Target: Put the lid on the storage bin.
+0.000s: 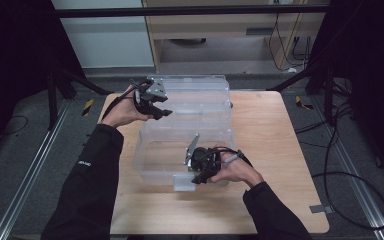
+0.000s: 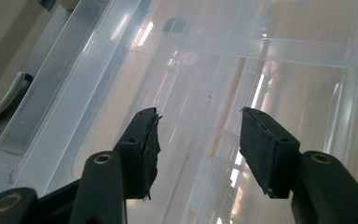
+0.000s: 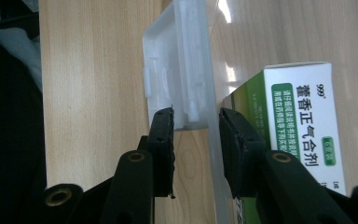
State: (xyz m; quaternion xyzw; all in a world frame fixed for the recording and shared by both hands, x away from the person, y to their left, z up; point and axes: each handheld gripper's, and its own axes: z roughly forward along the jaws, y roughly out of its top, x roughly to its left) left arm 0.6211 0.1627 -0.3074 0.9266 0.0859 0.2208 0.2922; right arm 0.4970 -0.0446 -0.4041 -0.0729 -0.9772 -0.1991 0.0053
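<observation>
A clear plastic storage box [image 1: 147, 150] sits on the wooden table with its clear lid [image 1: 200, 92] folded open behind it. My left gripper [image 1: 164, 114] hovers open over the lid's left part; in the left gripper view, its jaws [image 2: 198, 114] stand wide apart above the clear lid [image 2: 279, 51]. My right gripper [image 1: 196, 181] is at the box's front edge beside the white latch [image 1: 182, 184]. Its jaws [image 3: 196, 112] straddle the front wall [image 3: 210, 154] just below the latch [image 3: 177, 70], apart and not clamped. A white and green medicine carton [image 3: 303, 126] lies inside the box.
The wooden table [image 1: 275, 150] has bare room to the right of the box and in front of it. Black frame legs and cables [image 1: 340, 165] lie on the floor around the table. A person's black sleeves [image 1: 92, 185] reach in from below.
</observation>
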